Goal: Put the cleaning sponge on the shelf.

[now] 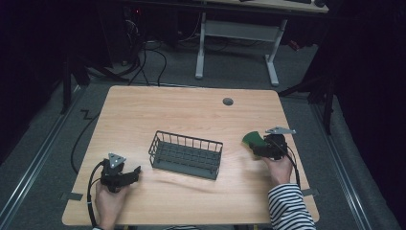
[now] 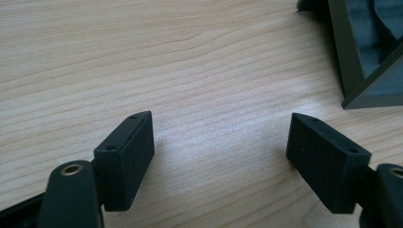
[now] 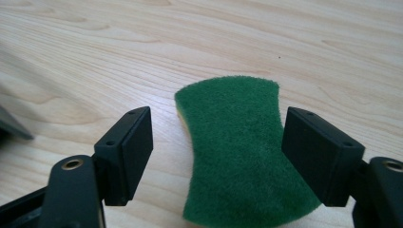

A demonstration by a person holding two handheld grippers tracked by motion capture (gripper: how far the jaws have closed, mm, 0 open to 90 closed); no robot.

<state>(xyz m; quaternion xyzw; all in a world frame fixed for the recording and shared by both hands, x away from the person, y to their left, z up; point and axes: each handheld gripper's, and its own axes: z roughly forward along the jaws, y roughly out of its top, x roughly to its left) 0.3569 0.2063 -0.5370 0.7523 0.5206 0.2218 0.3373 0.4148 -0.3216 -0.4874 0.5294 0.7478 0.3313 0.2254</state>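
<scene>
A green scouring sponge with a yellow underside lies flat on the wooden table at the right. In the right gripper view the sponge sits between the two black jaws of my right gripper. The jaws stand wide, with a clear gap at the left pad, so nothing is gripped. In the high view my right gripper points left at the sponge. My left gripper rests low at the table's front left, open over bare wood.
A dark wire basket stands in the middle of the table between the grippers; its corner lies just right of the left gripper. A grey cable grommet sits near the far edge. Another desk stands beyond.
</scene>
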